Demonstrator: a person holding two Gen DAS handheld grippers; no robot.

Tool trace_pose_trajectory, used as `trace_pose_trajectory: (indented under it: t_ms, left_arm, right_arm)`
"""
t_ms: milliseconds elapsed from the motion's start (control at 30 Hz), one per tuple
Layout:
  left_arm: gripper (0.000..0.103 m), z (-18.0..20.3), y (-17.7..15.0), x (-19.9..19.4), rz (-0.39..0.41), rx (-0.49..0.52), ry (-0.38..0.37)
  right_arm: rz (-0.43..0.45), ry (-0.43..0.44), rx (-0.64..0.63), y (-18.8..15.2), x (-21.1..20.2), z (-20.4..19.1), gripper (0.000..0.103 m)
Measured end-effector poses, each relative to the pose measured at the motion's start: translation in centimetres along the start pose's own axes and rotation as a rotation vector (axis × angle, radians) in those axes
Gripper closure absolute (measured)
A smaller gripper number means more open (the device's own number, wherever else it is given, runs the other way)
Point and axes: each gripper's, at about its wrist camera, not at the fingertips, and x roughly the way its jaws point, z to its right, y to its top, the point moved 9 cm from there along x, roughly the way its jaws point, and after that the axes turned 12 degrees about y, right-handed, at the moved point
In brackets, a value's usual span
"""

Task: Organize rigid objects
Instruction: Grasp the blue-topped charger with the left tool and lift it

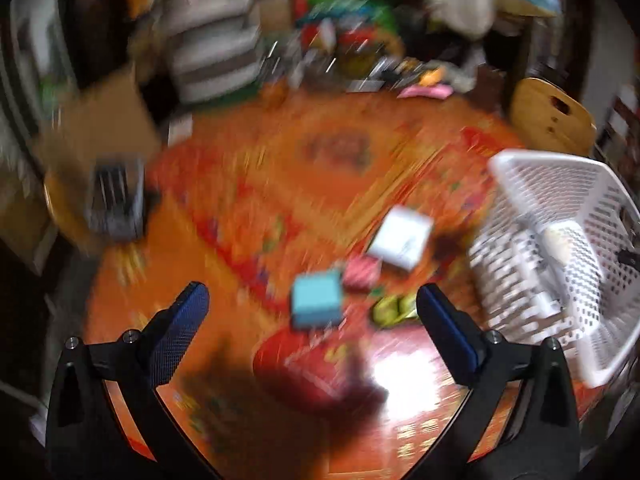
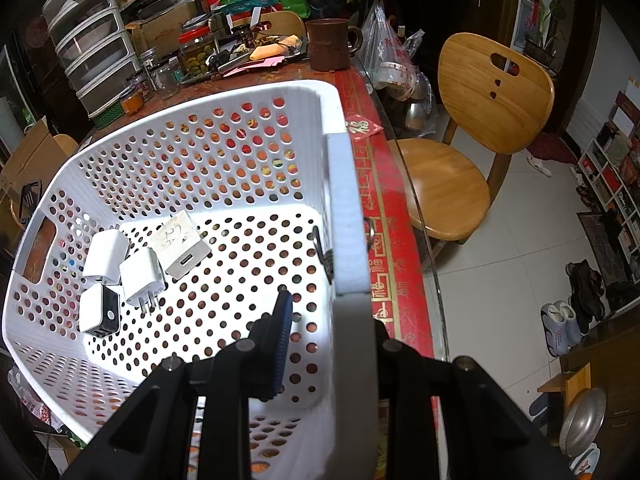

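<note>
Wide apart and empty, the left gripper (image 1: 312, 308) hung over the table (image 1: 248, 216), a blue box (image 1: 316, 304) between and beyond its fingers. Right gripper (image 2: 320, 316) pinched the basket (image 2: 344, 208) wall, four chargers (image 2: 140, 268) inside to its left.

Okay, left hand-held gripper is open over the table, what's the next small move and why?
Probably lower the left hand-held gripper onto the blue box and close. Its jaws are open and empty, the box lies loose between them, and the right hand-held gripper already clamps the basket wall.
</note>
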Motion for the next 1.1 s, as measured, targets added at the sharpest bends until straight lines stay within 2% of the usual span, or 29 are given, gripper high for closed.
trace_pose_trajectory:
  t_ms: [100,233,300,367,500,600,667,700,733,800,867,967,1100]
  left_arm:
    - [0.002,-0.3,-2.3,3.3,-0.072,-0.035,-0.032]
    - [0.003,0.2,-3.3,6.0,-0.077,-0.008,0.02]
    - [0.003,0.7,-3.4,6.7,-0.079,0.003,0.024]
    - [0.008,1.2,-3.2,7.4,-0.085,0.013,0.026]
    - [0.029,1.4,-3.2,8.9,-0.11,0.015,0.043]
    - [0.04,1.3,-3.1,9.4,-0.123,-0.021,0.009]
    - [0.052,1.6,-2.9,9.5,-0.125,-0.022,-0.01]
    - [0.064,1.8,-2.8,9.3,-0.122,-0.026,-0.011]
    - [0.064,1.7,-2.7,9.2,-0.119,-0.025,0.007]
    - [0.064,1.7,-2.6,8.7,-0.09,-0.036,0.014]
    - [0.064,1.2,-2.2,7.3,-0.03,-0.055,0.03]
    - [0.064,0.9,-1.0,4.3,0.083,-0.032,0.068]
    - [0.064,0.8,-0.1,1.9,0.124,-0.031,0.07]
  right_arm:
    - [-0.002,-0.001,0.0,0.0,0.0,0.0,0.078]
    - [-0.005,-0.004,-0.001,0.0,-0.1,0.0,0.078]
    - [-0.005,-0.003,0.0,0.0,-0.1,0.0,0.078]
    - [-0.004,-0.002,0.002,0.0,-0.1,0.0,0.078]
    - [-0.006,-0.004,0.001,0.0,-0.1,0.0,0.078]
    - [-0.007,-0.002,-0.003,0.0,-0.1,0.0,0.078]
    - [-0.009,-0.006,-0.006,0.1,0.0,0.0,0.078]
    - [-0.009,-0.006,-0.006,0.1,0.0,0.0,0.078]
    - [-0.009,-0.005,-0.006,0.1,0.0,0.0,0.078]
    - [-0.007,-0.002,-0.006,0.1,0.0,0.0,0.078]
    - [-0.006,-0.001,-0.007,0.1,0.0,0.0,0.078]
    - [-0.007,-0.004,-0.008,0.1,0.0,0.0,0.078]
    - [-0.004,-0.001,-0.008,0.2,0.0,-0.1,0.078]
